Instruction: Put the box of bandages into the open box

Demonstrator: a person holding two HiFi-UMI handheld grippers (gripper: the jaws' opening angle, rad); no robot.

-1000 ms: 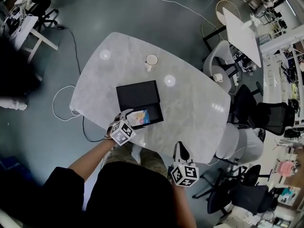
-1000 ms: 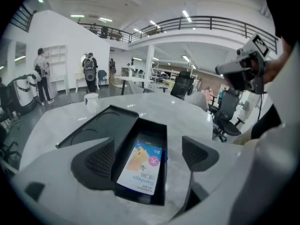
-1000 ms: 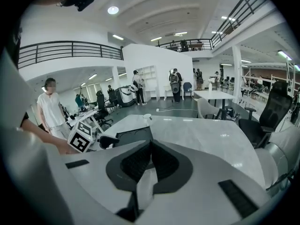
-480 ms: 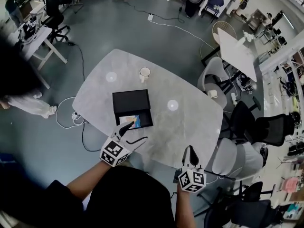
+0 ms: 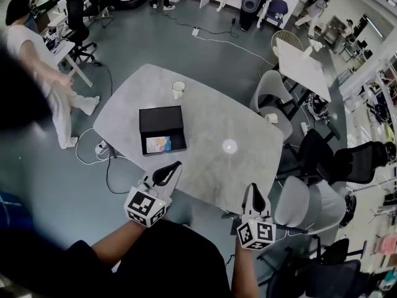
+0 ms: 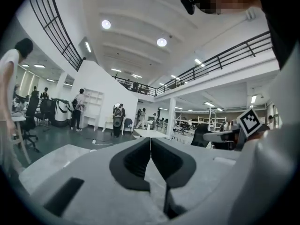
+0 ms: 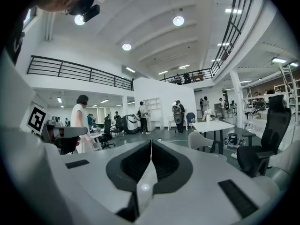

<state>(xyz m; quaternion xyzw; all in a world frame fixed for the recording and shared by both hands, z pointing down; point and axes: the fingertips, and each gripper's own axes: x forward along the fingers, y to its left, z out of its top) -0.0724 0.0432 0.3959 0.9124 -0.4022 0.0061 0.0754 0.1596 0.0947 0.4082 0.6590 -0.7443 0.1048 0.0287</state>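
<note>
Now bandages (image 5: 159,144) lie in open box (image 5: 162,118), beyond left gripper (image 5: 177,165) (just closed, empty).

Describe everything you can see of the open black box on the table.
The open box is matte black, flat and rectangular, and looks like card. It lies flat on the grey marbled table, near the table's left edge in the head view. Its far part is plain black. In the left of its near part lies the colourful box of bandages. Nothing else touches it. Whether the far part is a hinged lid cannot be told.
</note>
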